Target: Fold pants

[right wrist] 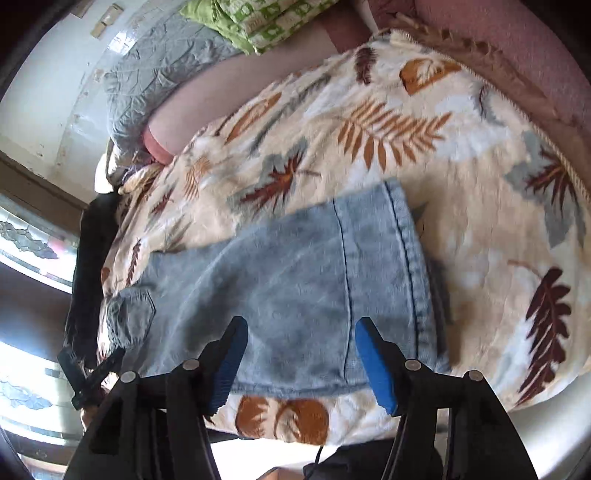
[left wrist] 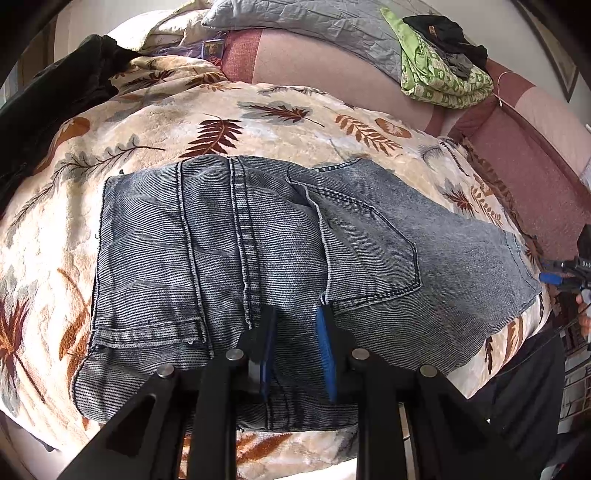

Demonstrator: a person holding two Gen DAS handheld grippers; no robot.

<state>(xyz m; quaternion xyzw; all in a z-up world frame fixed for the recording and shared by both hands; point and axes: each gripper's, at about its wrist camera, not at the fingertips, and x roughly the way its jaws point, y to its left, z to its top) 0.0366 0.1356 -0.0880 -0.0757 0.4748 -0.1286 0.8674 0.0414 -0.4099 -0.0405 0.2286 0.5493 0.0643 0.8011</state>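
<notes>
Folded blue-grey jeans lie across a cream blanket with a leaf print on a bed. My left gripper is low over the near edge, close to the back pocket. Its blue pads are narrowly spaced, with denim bunched tight between them. In the right wrist view the paler end of the jeans lies under my right gripper. That gripper stands open above the cloth, holding nothing. The left gripper shows small at the jeans' far left end, and the right gripper shows at the right rim.
A green patterned cloth with dark clothes on top and a grey pillow lie at the bed's far side. A dark garment sits at the left. The pink mattress edge runs along the right. A window is beyond the bed.
</notes>
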